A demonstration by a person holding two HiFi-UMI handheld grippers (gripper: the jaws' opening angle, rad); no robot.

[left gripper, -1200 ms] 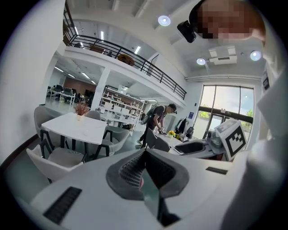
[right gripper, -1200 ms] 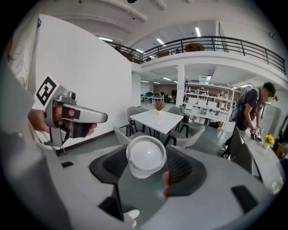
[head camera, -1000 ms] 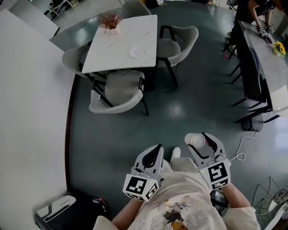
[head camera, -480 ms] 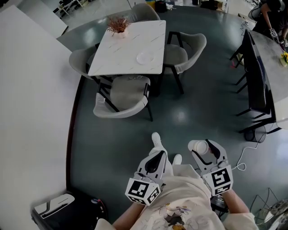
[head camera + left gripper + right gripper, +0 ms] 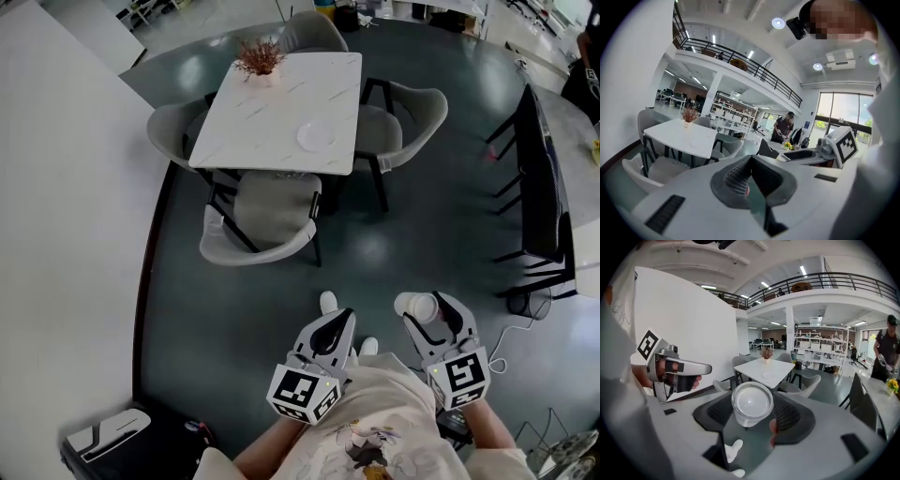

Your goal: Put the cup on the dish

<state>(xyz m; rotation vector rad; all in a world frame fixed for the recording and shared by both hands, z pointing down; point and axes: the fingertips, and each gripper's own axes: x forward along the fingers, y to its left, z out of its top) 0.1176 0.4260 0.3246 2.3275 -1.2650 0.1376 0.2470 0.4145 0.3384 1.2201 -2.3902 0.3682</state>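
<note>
A clear plastic cup [image 5: 417,307] lies sideways between the jaws of my right gripper [image 5: 427,309], which is shut on it. In the right gripper view the cup [image 5: 752,403] shows its round bottom, with the right gripper [image 5: 753,412] closed around its sides. The white dish [image 5: 316,135] sits near the right front part of a white marble table [image 5: 267,108], far ahead of both grippers; the dish [image 5: 768,375] also shows small in the right gripper view. My left gripper [image 5: 338,329] is held low beside the right one, shut with nothing in it; its jaws [image 5: 751,180] meet.
Grey chairs ring the table, one [image 5: 261,217] on the near side and one [image 5: 403,117] to its right. A potted plant [image 5: 260,58] stands at the table's far end. A white wall [image 5: 66,234] runs along the left. A dark desk [image 5: 546,178] stands at the right.
The table and chairs have come nearer and shifted right in the head view as the person walks forward. Both grippers keep their pose; the cup stays held.
</note>
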